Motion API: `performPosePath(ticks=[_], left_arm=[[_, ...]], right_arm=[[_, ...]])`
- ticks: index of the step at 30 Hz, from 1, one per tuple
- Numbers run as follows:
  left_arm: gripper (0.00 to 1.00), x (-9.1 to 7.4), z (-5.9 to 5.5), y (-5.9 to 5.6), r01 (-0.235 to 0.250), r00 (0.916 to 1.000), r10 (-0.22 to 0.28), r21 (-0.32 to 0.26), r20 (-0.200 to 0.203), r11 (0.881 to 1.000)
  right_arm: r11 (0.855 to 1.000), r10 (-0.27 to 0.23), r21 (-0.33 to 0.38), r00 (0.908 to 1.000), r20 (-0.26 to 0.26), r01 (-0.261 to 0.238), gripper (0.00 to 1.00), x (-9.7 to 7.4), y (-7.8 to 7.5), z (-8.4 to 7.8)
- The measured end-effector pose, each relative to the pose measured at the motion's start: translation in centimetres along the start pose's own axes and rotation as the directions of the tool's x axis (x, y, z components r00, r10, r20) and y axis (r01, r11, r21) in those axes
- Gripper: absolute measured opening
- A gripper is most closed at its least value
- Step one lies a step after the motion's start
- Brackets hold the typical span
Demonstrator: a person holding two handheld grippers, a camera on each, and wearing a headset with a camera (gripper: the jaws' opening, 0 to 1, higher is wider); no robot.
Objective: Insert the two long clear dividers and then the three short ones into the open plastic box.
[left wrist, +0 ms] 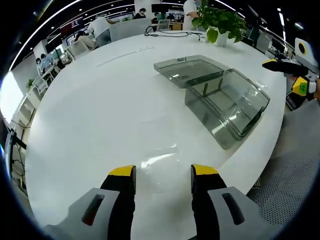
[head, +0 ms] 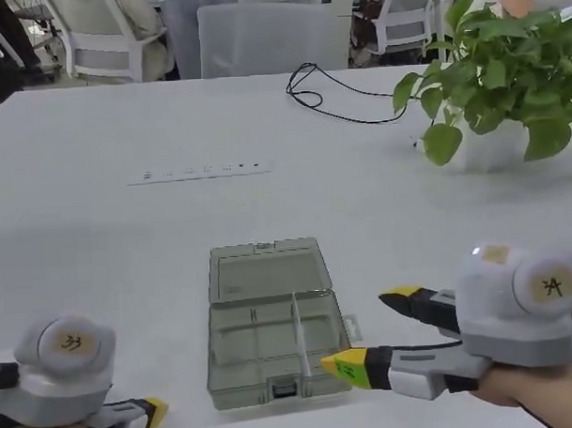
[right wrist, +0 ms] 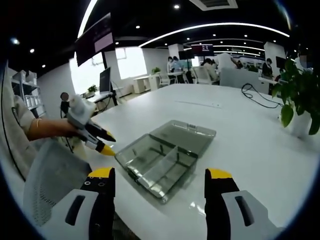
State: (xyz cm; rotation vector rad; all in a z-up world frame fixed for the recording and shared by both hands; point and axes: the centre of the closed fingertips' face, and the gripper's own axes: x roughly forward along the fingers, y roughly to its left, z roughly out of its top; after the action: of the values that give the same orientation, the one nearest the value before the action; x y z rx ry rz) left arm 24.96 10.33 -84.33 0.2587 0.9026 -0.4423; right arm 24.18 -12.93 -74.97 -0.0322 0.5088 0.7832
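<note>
Left gripper (left wrist: 163, 172) jaws apart, holding nothing, low over the table (head: 99, 239) near its front edge. Right gripper (right wrist: 161, 172) jaws wide apart, holding nothing, just right of the box (head: 244, 347). Box open, lid (head: 266, 271) flat behind, one divider (head: 297, 338) standing inside. Farther back: white strip (head: 200, 170), cable (head: 331, 95), plant (head: 497, 75).

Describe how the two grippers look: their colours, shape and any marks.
The left gripper and the right gripper look alike: each has a rounded white-grey body, two dark jaws with yellow tips, and a round tan sticker with a dark mark on top.
</note>
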Motion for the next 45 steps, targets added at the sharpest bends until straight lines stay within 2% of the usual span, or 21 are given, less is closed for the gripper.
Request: performPosePath(ticks=[4, 5, 11, 22, 27, 37, 39, 40, 45], left_arm=[[0.42, 0.2, -0.7, 0.1, -0.001, 0.9996, 0.000, -0.013, -0.027, 1.000], [0.41, 0.2, -0.4, 0.1, 0.003, 0.9999, -0.003, -0.023, -0.011, 1.000], [0.41, 0.2, -0.5, 0.0, 0.009, 0.9999, -0.009, -0.033, -0.012, 0.999], [0.38, 0.3, -0.6, -0.2, 0.026, 0.9967, -0.027, -0.015, -0.077, 1.000], [0.33, 0.3, -0.6, 0.2, 0.022, 0.9954, -0.024, -0.021, -0.092, 1.000], [0.32, 0.3, -0.7, 0.2, 0.024, 0.9944, -0.026, -0.019, -0.102, 1.000], [0.31, 0.1, -0.4, 0.3, 0.019, 0.9965, -0.024, -0.065, -0.080, 0.998], [0.31, -0.1, -0.5, 0.1, 0.034, 0.9954, -0.040, -0.075, -0.087, 0.997], [0.31, -0.6, -0.8, 0.0, 0.030, 0.9969, -0.037, -0.101, -0.070, 0.994]], right_arm=[[1.000, -0.001, -0.003, 1.0000, -0.004, 0.001, 0.74, 0.0, 0.0, -0.1], [1.000, -0.001, -0.004, 1.0000, -0.005, 0.001, 0.74, -0.1, 0.0, -0.1], [1.000, -0.001, -0.007, 0.9999, -0.015, 0.001, 0.73, -0.1, 0.0, -0.4], [1.000, 0.002, -0.023, 0.9994, -0.035, -0.003, 0.71, 0.1, 0.3, -0.7], [0.999, -0.002, -0.032, 0.9992, -0.039, 0.000, 0.71, 0.1, 0.3, -0.7], [0.998, -0.022, -0.065, 0.9969, -0.076, 0.018, 0.69, 0.3, 0.4, -1.2], [0.997, -0.030, -0.077, 0.9962, -0.082, 0.024, 0.69, 0.4, 0.4, -1.2], [0.996, -0.032, -0.086, 0.9960, -0.083, 0.025, 0.69, 0.4, 0.4, -1.2], [0.996, -0.028, -0.081, 0.9960, -0.085, 0.021, 0.69, 0.8, 0.8, -1.0]])
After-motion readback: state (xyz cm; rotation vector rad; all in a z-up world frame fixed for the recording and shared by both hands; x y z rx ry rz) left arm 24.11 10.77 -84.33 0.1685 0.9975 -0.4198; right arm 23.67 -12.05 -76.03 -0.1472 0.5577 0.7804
